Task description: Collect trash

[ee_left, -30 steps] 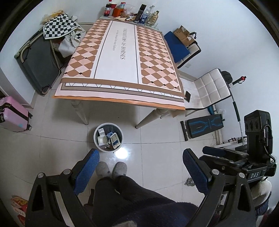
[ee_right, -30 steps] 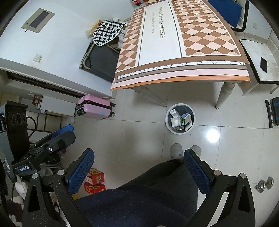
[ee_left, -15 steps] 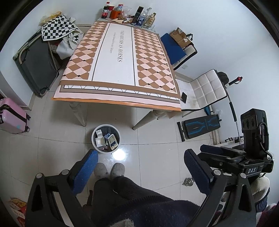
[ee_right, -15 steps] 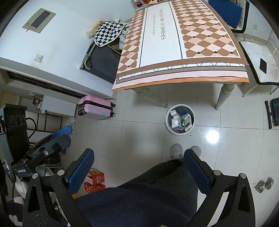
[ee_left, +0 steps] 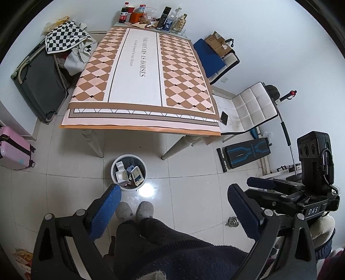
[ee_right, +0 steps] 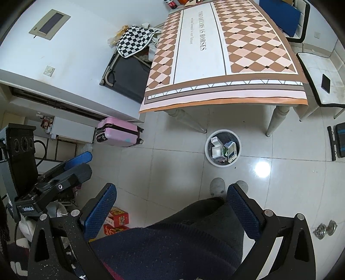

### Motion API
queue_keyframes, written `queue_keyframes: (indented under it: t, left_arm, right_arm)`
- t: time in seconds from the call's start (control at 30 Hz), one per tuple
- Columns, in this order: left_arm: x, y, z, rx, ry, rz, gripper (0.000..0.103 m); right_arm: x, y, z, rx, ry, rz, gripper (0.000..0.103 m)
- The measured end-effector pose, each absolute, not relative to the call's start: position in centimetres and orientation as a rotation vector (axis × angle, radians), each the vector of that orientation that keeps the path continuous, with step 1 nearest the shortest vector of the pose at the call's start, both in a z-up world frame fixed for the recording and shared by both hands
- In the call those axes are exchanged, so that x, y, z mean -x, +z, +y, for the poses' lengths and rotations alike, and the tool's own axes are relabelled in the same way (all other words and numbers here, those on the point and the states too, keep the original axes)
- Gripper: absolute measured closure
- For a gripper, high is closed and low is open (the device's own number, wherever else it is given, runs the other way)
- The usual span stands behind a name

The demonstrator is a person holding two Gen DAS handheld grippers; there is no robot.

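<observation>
Boxes (ee_left: 129,175) fill one bin (ee_left: 113,166) beside two surface legs; left hand-held gripper (ee_left: 174,206) and right hand-held gripper (ee_right: 172,205) both released, empty.

Bright, sharp fisheye views; floor (ee_left: 64,193) glare.

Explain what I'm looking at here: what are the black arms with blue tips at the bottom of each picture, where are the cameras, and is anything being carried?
There is no robot. A person holds two hand-held grabbing tools, each carrying a wide-angle camera that looks forward along its two blue-padded fingers. One picture is from the left claw, the other from the right claw. Both are open and hold nothing. Each camera also catches the other tool off to the side. Below are the person's dark trousers and grey slippers. On the tiled floor stands a white trash bin with small boxes inside, in front of a table with a diamond-patterned cloth. Bottles stand at its far end.
</observation>
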State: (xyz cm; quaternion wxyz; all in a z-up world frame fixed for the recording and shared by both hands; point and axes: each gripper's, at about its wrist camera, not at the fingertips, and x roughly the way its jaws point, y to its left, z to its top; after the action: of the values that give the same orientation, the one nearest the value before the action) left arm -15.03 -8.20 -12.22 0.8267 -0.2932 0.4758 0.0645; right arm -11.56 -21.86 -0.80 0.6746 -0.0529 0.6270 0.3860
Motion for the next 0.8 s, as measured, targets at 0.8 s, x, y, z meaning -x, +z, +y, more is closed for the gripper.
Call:
queue_keyframes:
  t: [0.8]
  left_arm:
    - [14.22,-12.73,-8.13,0.629,0.120,1.028,0.002]
  right_arm:
    - [11.00,-0.35,-22.10,0.134,0.819,1.426,0.000]
